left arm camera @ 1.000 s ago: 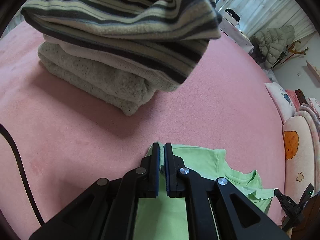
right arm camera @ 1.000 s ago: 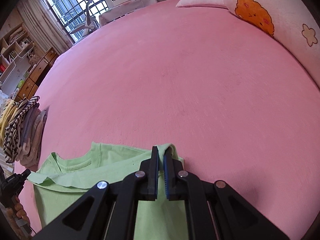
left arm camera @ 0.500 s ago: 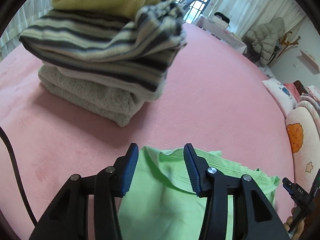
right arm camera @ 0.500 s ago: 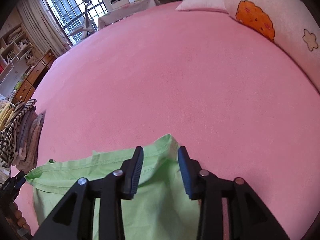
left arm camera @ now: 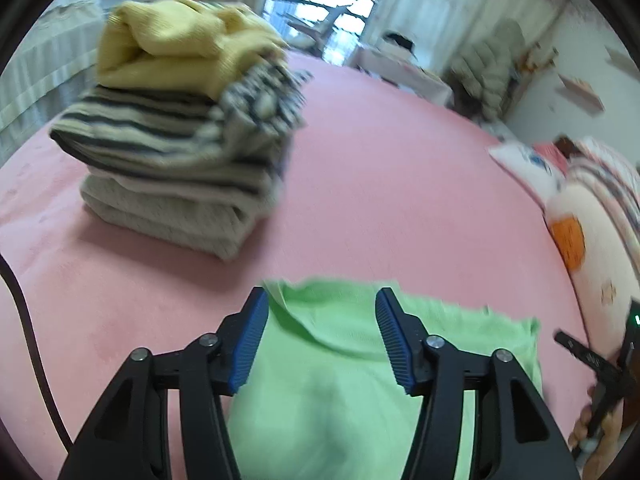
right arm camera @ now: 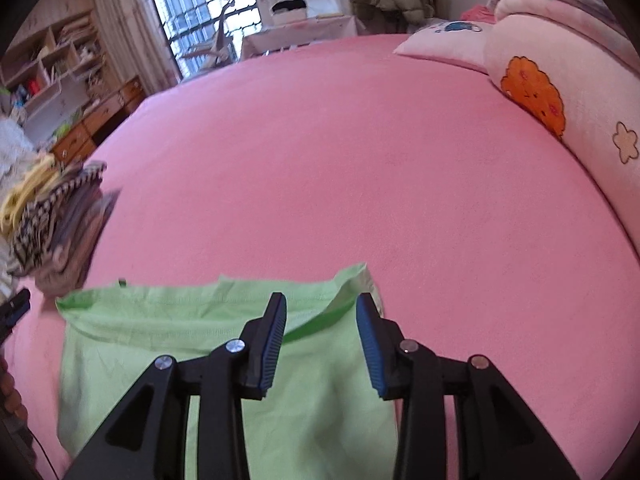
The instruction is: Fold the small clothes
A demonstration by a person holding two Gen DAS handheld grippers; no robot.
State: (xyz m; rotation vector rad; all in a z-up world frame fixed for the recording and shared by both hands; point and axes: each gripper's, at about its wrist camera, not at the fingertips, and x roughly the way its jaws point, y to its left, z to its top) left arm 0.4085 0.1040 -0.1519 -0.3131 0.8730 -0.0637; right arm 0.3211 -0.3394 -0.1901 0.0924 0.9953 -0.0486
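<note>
Directly beneath both wrist cameras lies the green shirt [left arm camera: 344,376], spread flat on the pink bed [right arm camera: 360,152]. The left gripper [left arm camera: 320,336] hangs over the shirt's left end with its jaws spread wide and nothing between them; green cloth shows through the gap. The right gripper [right arm camera: 320,344] hovers over the shirt's right end, its jaws likewise parted and empty, straddling a raised fold line that runs toward the far right corner.

The shirt's long axis runs side to side, from one gripper to the other, and its far edge lies just ahead of both sets of fingertips. Neither gripper is clearly the nearer: each stands above its own end of the cloth, so a next fold would likely need both to close on matching points. Whether either fingertip touches the cloth cannot be told.

Farther off to the left, well apart from the shirt, sits a stack of folded clothes [left arm camera: 180,140], striped knits under a yellow one. Beyond, pillows [right arm camera: 560,92] line the right side of the bed.
</note>
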